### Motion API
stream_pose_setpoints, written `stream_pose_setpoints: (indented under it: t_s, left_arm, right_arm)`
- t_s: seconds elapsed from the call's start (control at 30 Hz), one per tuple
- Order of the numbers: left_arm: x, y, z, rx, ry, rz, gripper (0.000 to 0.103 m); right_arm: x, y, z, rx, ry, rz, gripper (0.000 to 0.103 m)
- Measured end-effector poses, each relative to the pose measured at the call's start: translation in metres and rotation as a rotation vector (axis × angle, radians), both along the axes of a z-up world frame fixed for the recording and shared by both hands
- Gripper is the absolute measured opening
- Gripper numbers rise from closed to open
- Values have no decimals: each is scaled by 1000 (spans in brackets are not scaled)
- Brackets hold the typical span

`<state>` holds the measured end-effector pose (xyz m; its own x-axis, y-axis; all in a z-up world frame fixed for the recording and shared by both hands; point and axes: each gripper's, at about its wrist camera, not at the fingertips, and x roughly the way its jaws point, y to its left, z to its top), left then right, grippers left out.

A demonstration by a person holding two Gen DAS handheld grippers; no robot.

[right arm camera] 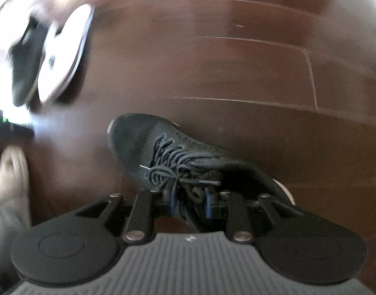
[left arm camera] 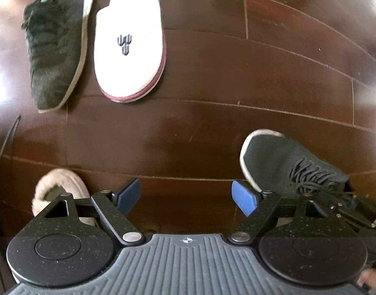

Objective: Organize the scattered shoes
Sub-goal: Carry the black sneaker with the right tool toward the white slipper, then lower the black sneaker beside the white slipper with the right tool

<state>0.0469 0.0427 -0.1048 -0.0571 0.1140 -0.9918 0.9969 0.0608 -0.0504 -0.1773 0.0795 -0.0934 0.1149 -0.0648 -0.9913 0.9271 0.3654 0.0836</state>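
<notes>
Sneaker (right arm camera: 168, 152) toe-away, long axis up-left

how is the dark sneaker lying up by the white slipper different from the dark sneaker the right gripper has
The far sneaker lies free on the wood floor beside the white slipper; the held sneaker is clamped in the right gripper. Their toes point opposite ways in the left wrist view. Both are dark, laced and white-soled.

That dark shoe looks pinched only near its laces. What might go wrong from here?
The right gripper is shut on the held sneaker at its tongue and laces, so the shoe could tilt or slip free. The right view is blurred, suggesting quick motion, which adds to that risk. Its toe could also knock the white slipper or the other sneaker when set beside them.
</notes>
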Motion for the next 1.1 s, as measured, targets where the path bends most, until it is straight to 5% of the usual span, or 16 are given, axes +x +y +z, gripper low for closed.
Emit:
stream_pose_setpoints:
  t_s: [0.27, 0.4, 0.53, 0.7, 0.87, 1.0, 1.1]
  left_arm:
    - [-6, -3, 5, -5, 47, 8, 88]
    - [-9, -2, 4, 7, 50, 7, 88]
    - [-13, -3, 4, 8, 67, -1, 88]
    - [-13, -4, 4, 12, 74, 3, 88]
    - [-13, -5, 3, 16, 81, 5, 88]
    - [-11, -8, 3, 13, 79, 5, 88]
    - [-9, -8, 3, 16, 72, 9, 88]
  right_arm:
    - [38, 18, -12, -38, 150, 644, 25]
    - [48, 21, -16, -58, 189, 793, 26]
    - [36, -12, -19, 21, 88, 502, 33]
    - [23, -38, -10, 67, -49, 157, 68]
    - [11, -53, -28, 103, -133, -208, 75]
    - [11, -55, -51, 74, -128, -361, 76]
    - [25, -59, -65, 52, -79, -341, 76]
